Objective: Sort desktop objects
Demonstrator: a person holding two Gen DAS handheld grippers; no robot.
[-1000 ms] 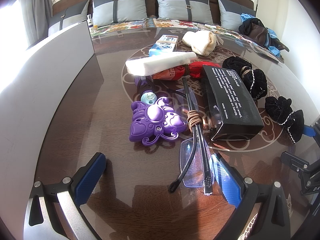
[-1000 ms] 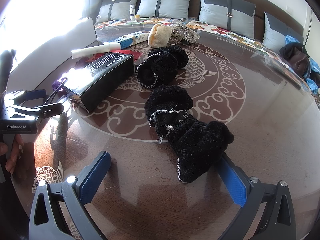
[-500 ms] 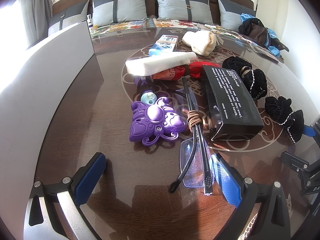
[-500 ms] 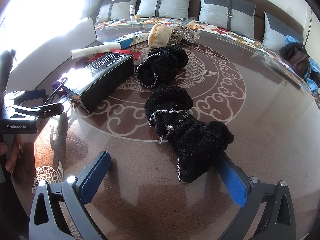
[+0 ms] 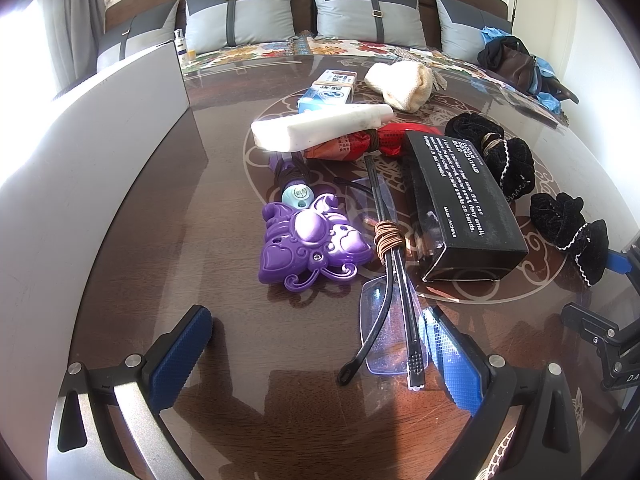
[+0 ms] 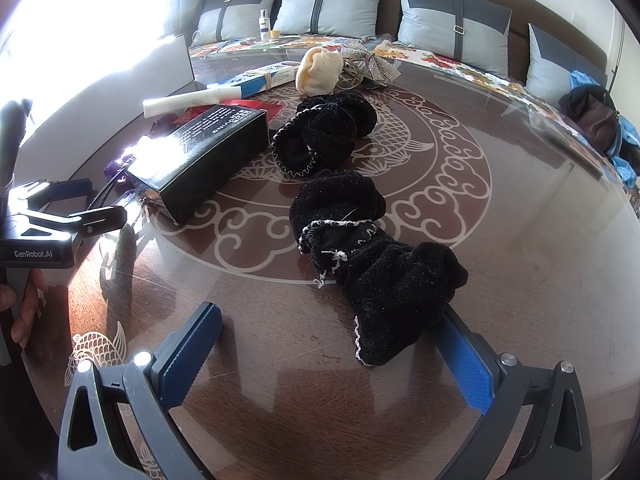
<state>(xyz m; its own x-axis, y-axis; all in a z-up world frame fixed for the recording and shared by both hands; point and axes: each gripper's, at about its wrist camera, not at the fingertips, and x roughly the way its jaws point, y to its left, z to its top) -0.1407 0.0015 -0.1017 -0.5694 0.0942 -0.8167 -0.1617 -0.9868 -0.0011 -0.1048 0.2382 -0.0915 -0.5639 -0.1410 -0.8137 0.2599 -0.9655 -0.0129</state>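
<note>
Both tools are wide apart and empty, poised low over the glass-topped bench (image 5: 152,208), so nothing has been picked up yet and the step in hand looks like choosing and closing on a first item. The left hand-held gripper (image 5: 316,350) sits at the near edge of the bench with the folded glasses (image 5: 390,304) lying between its fingers, close against its right finger; the temple tips point toward the camera and a brown hair tie (image 5: 387,240) is wound round the arms farther up. To take them well, I would shift a little right to centre the frame, then close on the bundled arms, not on the clear lens, which could slip or mark. The purple toy (image 5: 310,246) lies just left of the glasses and the black box (image 5: 460,204) just right, so a straight lift is safer than a sideways drag. The right hand-held gripper (image 6: 326,354), likewise spread and holding nothing, faces the nearer black sock bundle (image 6: 372,264), whose tail end lies against its right finger. Soft cloth tolerates a loose aim, but it should be pinched at the thick middle so the bundle comes up whole. A second black sock bundle (image 6: 324,132) rests beyond it, beside the box, toward the bench's centre.
</note>
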